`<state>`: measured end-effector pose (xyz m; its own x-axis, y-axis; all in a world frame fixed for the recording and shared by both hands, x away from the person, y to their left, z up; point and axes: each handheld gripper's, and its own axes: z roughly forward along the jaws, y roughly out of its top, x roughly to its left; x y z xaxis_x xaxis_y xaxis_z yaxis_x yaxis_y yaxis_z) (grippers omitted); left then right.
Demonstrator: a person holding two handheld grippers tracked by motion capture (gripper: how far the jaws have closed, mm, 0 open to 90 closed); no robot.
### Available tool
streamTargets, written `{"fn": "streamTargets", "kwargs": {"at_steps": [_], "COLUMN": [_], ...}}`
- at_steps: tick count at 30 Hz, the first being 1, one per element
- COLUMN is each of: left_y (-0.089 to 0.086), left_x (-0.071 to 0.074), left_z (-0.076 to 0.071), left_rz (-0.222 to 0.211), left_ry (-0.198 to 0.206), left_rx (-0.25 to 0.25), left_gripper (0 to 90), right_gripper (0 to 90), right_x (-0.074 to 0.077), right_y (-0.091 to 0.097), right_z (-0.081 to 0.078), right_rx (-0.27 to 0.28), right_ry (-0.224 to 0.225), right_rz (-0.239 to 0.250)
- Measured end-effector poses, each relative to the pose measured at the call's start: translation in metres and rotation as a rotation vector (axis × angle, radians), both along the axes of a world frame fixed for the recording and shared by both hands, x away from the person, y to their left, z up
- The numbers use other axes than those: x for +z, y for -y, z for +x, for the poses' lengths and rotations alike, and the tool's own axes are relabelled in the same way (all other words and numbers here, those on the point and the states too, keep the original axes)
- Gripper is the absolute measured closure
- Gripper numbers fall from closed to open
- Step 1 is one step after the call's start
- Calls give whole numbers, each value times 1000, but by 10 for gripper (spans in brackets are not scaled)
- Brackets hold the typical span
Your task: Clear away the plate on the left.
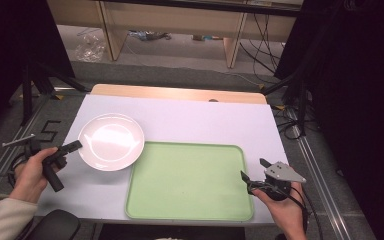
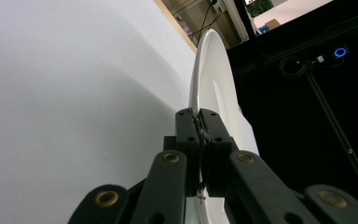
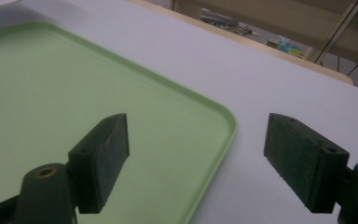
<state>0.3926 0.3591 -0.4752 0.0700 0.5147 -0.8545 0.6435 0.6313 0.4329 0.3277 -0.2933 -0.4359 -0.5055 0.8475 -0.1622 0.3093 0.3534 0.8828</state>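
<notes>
At the centre of the high view, a white table (image 1: 190,117) fills the middle of the frame, with a pale green tray (image 1: 187,182) lying flat in its lower middle and a round white plate (image 1: 111,141) just to the tray's upper left, the plate's right edge meeting or slightly overlapping the tray's upper-left corner. In the lower left of that view, a hand (image 1: 30,175) holds the left gripper (image 1: 72,146), whose black jaws reach to the plate's left rim. The left gripper view shows these jaws pressed together on the rim of the plate (image 2: 209,70) (the camera is rolled, so the plate appears as a tall white arc up the middle of the frame). In the lower right of the high view, another hand (image 1: 285,212) holds the right gripper (image 1: 254,169) just beside the tray's right edge. In the right gripper view, its jaws stand wide apart with nothing between them, above the rounded corner of the tray (image 3: 98,84) and the bare table (image 3: 279,79) beyond it.
</notes>
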Motion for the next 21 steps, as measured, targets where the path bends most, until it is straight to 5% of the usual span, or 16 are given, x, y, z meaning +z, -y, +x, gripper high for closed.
{"fn": "streamTargets", "kwargs": {"at_steps": [21], "left_y": [14], "left_x": [6], "left_z": [11], "left_rz": [-5], "left_ry": [9], "left_rx": [-45], "left_gripper": [874], "right_gripper": [230], "right_x": [1], "right_y": [2], "right_z": [-1], "right_rx": [-10], "right_ry": [-7], "right_rz": [7]}}
